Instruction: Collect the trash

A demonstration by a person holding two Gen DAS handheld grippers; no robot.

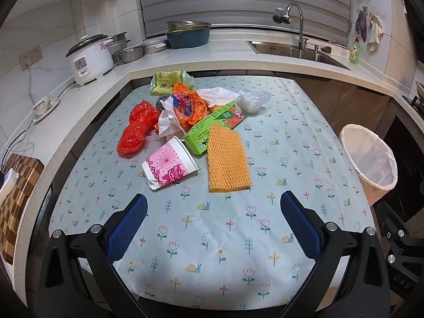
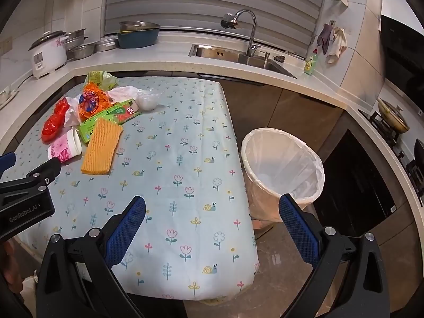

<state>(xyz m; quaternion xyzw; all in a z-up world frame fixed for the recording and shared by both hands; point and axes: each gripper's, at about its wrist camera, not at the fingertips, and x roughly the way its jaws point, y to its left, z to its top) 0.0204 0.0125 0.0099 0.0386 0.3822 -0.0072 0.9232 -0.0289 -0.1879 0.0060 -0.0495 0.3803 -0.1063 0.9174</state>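
A pile of trash lies on the flowered tablecloth [image 1: 212, 238]: a pink paper cup [image 1: 169, 167] on its side, an orange foam net [image 1: 228, 159], a green carton [image 1: 212, 124], a red plastic bag [image 1: 136, 129], an orange wrapper [image 1: 189, 103], crumpled tissue [image 1: 169, 122] and a clear bag [image 1: 251, 100]. My left gripper [image 1: 213, 204] is open and empty, just short of the cup and net. My right gripper [image 2: 212, 206] is open and empty over the table's right edge, near the lined bin [image 2: 283, 167]. The pile also shows in the right wrist view [image 2: 100, 122].
The bin [image 1: 371, 159] stands on the floor right of the table. A counter wraps behind with a rice cooker [image 1: 90, 58], metal bowls [image 1: 188, 34], a sink [image 1: 294, 50] with tap, and dish soap [image 1: 353, 50]. A chopping board [image 1: 16, 193] lies at left.
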